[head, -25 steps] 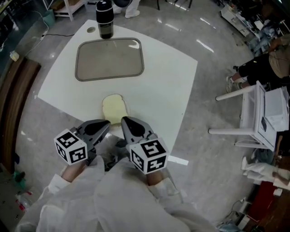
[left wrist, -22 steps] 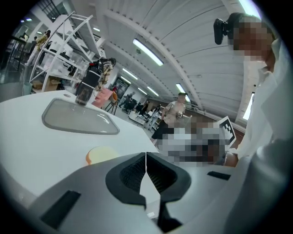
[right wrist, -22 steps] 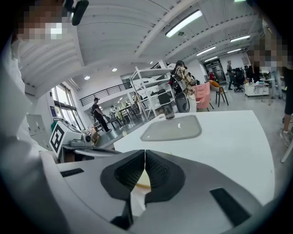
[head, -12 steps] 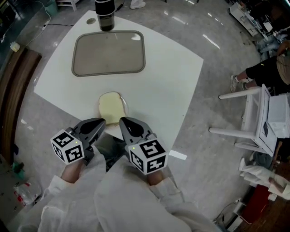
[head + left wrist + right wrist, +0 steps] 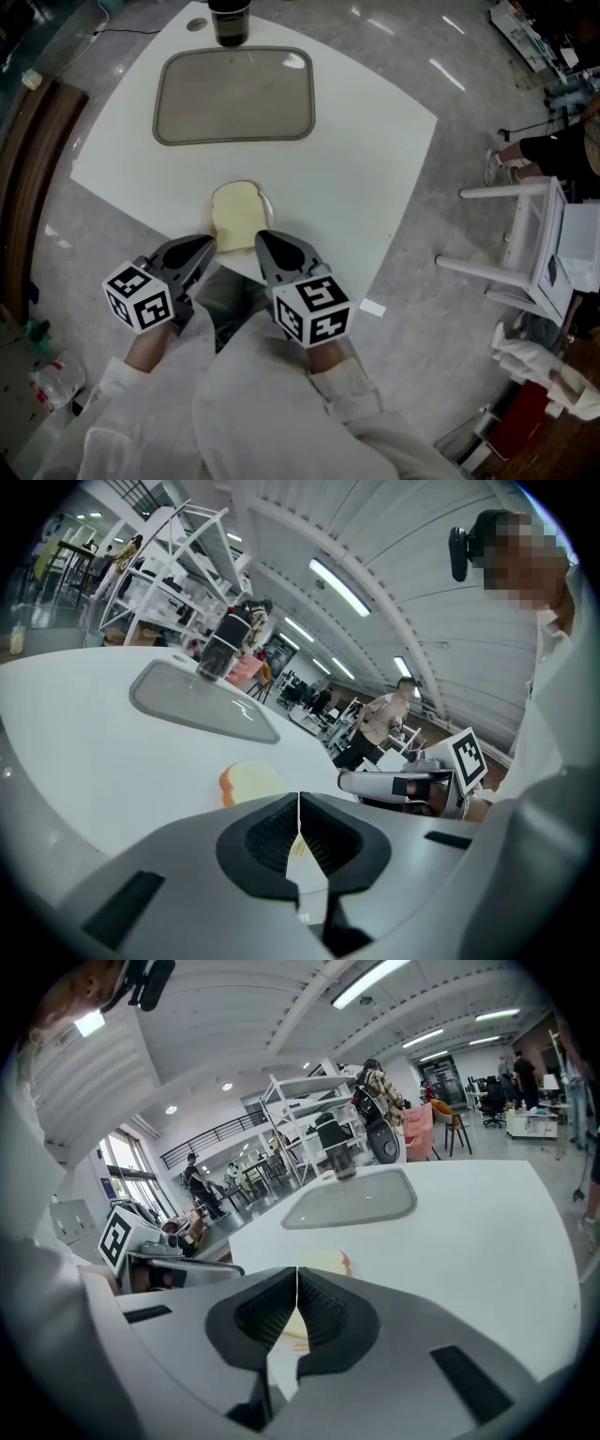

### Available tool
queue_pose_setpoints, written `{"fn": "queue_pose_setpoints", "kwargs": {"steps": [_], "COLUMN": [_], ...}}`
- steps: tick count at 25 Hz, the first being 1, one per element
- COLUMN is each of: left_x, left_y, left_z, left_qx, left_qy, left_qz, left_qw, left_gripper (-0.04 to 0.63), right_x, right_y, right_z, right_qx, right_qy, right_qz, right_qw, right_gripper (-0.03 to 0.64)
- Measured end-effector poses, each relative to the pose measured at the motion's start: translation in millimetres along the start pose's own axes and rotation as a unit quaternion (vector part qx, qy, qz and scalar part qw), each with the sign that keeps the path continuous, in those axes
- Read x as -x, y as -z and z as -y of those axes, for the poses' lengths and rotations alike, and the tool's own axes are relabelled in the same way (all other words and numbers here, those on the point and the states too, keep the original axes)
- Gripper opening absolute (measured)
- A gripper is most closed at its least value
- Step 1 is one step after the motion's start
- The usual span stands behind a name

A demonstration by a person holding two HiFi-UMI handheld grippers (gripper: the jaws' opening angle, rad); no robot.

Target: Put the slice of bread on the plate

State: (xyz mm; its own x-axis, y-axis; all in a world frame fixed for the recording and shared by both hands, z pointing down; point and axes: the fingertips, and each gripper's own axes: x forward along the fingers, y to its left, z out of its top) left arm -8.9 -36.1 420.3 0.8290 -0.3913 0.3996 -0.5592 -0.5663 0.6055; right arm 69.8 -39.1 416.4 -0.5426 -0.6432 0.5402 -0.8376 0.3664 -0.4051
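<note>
Both tongs are shut and empty. The left gripper has its jaws pressed together with nothing between them, and so does the right gripper; each gripper view shows the pads meeting. The slice of bread lies flat on the white table near the front edge, just ahead of both tips and roughly between them, untouched. The tray, the only plate-like thing I see, sits further back, well apart from the bread and bare. A dark container stands just beyond its far edge. My guess on handling is that the bread is light and soft, squashes and tears easily, and flops if held by one corner. It lies flat, so no edge sticks up. I'd open one gripper, work a jaw under the near crust, pinch gently there where it's firmest, and carry it level. Squeezing too hard dents it; too shallow a bite and it droops or slips out.
</note>
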Motion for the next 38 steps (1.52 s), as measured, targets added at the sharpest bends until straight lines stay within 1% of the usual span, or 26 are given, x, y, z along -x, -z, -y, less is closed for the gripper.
{"fn": "queue_pose_setpoints", "kwargs": {"steps": [5, 12, 16, 20, 25, 28, 33, 38], "left_x": [1, 2, 0, -1, -3, -6, -7, -6], "left_y": [8, 25, 29, 31, 37, 40, 42, 43], "left_z": [-13, -30, -38, -48, -50, -55, -61, -64], "left_qx": [0.006, 0.029, 0.038, 0.051, 0.063, 0.071, 0.076, 0.079], "left_qy": [-0.016, -0.036, -0.047, -0.062, -0.067, -0.076, -0.086, -0.106], "left_qz": [-0.013, -0.028, -0.033, -0.031, -0.036, -0.036, -0.041, -0.046], "left_qw": [0.9998, 0.9985, 0.9976, 0.9963, 0.9951, 0.9939, 0.9925, 0.9902], "left_gripper": [0.013, 0.014, 0.014, 0.014, 0.014, 0.014, 0.014, 0.015], "right_x": [-1, -1, -5, -12, -18, -21, -27, -30], "right_y": [6, 18, 25, 31, 37, 40, 42, 43], "right_z": [13, 38, 42, 47, 51, 57, 64, 64], "right_qx": [-0.008, -0.02, -0.027, -0.023, -0.029, -0.034, -0.039, -0.046], "right_qy": [0.017, 0.044, 0.046, 0.05, 0.052, 0.055, 0.065, 0.059], "right_qz": [-0.013, -0.034, -0.048, -0.065, -0.078, -0.088, -0.092, -0.093], "right_qw": [1.0, 0.998, 0.997, 0.996, 0.995, 0.994, 0.993, 0.993], "right_gripper": [0.015, 0.015, 0.015, 0.015, 0.017, 0.017, 0.017, 0.017]}}
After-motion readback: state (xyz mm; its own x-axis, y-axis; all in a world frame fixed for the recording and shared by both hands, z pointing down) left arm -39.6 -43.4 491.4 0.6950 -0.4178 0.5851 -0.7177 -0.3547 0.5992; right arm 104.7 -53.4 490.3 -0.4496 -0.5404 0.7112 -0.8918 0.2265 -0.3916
